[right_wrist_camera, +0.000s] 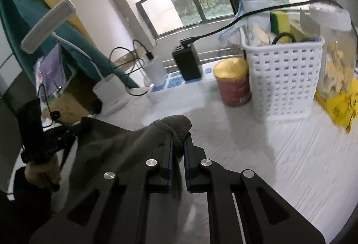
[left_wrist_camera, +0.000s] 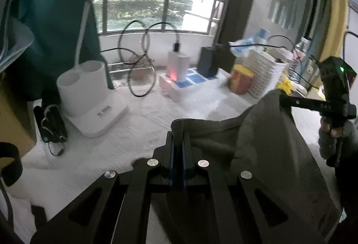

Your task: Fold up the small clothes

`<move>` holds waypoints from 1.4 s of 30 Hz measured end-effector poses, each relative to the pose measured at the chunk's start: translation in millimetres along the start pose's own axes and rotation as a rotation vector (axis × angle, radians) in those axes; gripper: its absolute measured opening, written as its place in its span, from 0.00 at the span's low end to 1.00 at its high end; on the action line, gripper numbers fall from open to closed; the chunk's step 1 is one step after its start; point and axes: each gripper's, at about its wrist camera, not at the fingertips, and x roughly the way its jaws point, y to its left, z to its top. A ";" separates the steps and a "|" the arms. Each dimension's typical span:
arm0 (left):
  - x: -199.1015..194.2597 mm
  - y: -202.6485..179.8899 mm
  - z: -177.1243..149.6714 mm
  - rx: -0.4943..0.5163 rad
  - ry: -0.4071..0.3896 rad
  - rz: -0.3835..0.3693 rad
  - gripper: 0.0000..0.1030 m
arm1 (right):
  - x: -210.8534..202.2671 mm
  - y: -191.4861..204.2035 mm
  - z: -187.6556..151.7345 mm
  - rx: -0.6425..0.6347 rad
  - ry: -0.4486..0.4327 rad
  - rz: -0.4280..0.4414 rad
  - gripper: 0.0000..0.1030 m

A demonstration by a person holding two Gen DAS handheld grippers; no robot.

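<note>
Left wrist view is showing the left gripper point(left_wrist_camera: 178, 132) and right gripper point(right_wrist_camera: 178, 141) each clenching the soft grey-green cloth garment point(left_wrist_camera: 264, 143), folding barely beginning above the white table point(left_wrist_camera: 138, 123).

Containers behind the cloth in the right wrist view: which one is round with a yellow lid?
The red can, standing left of the white slotted basket; the basket is square, open-topped and full of items.
</note>
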 end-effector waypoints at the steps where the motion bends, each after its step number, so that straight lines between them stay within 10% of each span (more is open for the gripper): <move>1: 5.6 3.9 -0.4 -0.008 0.014 0.000 0.04 | 8.3 -2.3 -0.6 -0.006 0.015 -0.021 0.09; 10: 12.6 7.5 -8.0 -0.075 0.088 0.048 0.11 | 38.5 -9.6 -17.7 -0.026 0.084 -0.093 0.10; 15: -12.2 -10.8 -1.9 -0.082 0.009 0.013 0.65 | 34.5 -10.4 -18.4 -0.032 0.083 -0.107 0.20; 18: -20.4 -24.8 0.4 -0.069 -0.017 0.018 0.65 | 30.6 -11.2 -20.8 -0.036 0.064 -0.122 0.38; 23: -0.9 -48.0 -10.6 0.017 0.056 -0.044 0.65 | 27.0 -19.4 -21.3 0.000 0.057 -0.107 0.39; 26: 20.9 -51.4 -23.6 0.044 0.141 -0.094 0.62 | 27.9 -21.6 -23.3 0.021 0.066 -0.078 0.39; 31: 29.7 -39.9 -31.4 0.017 0.169 -0.135 0.07 | 30.5 -20.5 -24.5 0.029 0.076 -0.043 0.39; 42: -14.6 -26.9 -5.6 0.018 0.054 -0.104 0.03 | 54.5 5.3 -13.0 -0.018 0.088 -0.072 0.33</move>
